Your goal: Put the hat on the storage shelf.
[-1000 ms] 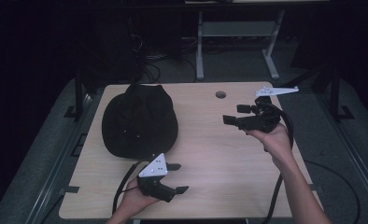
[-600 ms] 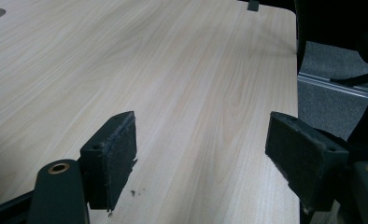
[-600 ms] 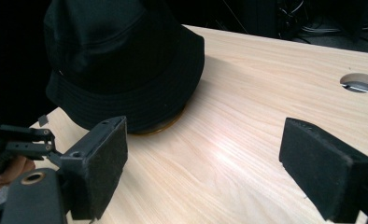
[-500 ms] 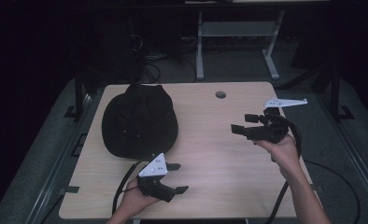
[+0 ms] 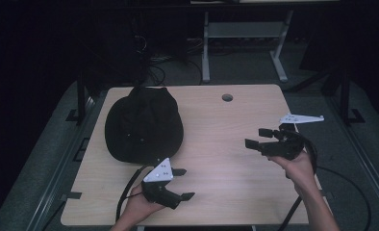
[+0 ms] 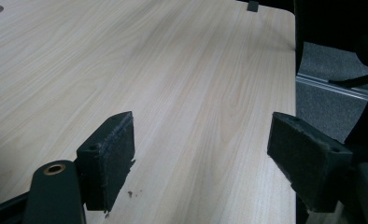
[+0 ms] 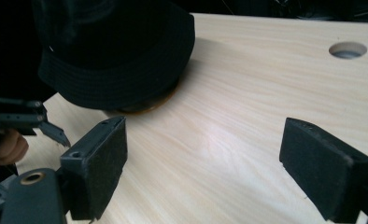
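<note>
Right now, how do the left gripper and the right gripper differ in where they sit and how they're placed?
The left gripper sits at the table's near edge, just below the hat; the right gripper is over the right side, farther from the hat. The left points right, the right points left toward the hat. Both are open and hold nothing.

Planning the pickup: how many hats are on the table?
1. A black hat lies on the table's far-left part, ahead of the left gripper; anything under it is hidden.

right gripper (image 7: 203, 154) hovering over table (image 7: 247, 93), jaws spread wide, holding nothing | black hat (image 7: 112, 51) lying beyond jaws | left gripper (image 7: 28, 119) sitting beside hat's near brim | cable hole (image 7: 347, 49) well apart from hat
</note>
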### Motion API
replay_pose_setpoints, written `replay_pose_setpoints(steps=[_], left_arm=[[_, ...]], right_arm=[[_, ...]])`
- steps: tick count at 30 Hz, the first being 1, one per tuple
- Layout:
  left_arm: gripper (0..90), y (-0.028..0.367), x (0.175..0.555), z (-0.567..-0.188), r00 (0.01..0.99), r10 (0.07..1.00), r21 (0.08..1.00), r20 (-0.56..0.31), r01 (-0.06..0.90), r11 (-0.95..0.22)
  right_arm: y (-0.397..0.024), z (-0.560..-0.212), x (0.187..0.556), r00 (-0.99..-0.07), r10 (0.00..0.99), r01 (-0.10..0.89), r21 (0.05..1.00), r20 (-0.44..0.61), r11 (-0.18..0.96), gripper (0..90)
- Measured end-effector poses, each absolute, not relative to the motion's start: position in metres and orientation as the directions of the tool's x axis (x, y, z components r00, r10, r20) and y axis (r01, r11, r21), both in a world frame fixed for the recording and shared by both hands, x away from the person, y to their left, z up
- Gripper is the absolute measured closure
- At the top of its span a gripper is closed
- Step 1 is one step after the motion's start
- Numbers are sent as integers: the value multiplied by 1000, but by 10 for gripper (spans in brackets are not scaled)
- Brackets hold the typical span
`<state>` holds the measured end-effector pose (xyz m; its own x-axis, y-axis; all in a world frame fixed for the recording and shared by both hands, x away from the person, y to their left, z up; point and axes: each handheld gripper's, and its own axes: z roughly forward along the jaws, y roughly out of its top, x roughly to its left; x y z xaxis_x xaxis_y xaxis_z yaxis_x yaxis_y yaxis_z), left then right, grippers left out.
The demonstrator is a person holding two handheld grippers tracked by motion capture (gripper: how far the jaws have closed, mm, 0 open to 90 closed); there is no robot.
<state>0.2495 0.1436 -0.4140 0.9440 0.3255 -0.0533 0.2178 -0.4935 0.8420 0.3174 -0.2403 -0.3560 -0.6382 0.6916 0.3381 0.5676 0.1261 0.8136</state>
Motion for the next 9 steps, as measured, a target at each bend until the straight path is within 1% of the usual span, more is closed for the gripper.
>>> replay_pose_setpoints(steps=[9], left_arm=[[210, 141, 247, -410, 942, 325, 848, -78, 234, -476]], right_arm=[[-248, -374, 296, -635, 691, 573, 811, 346, 120, 148]])
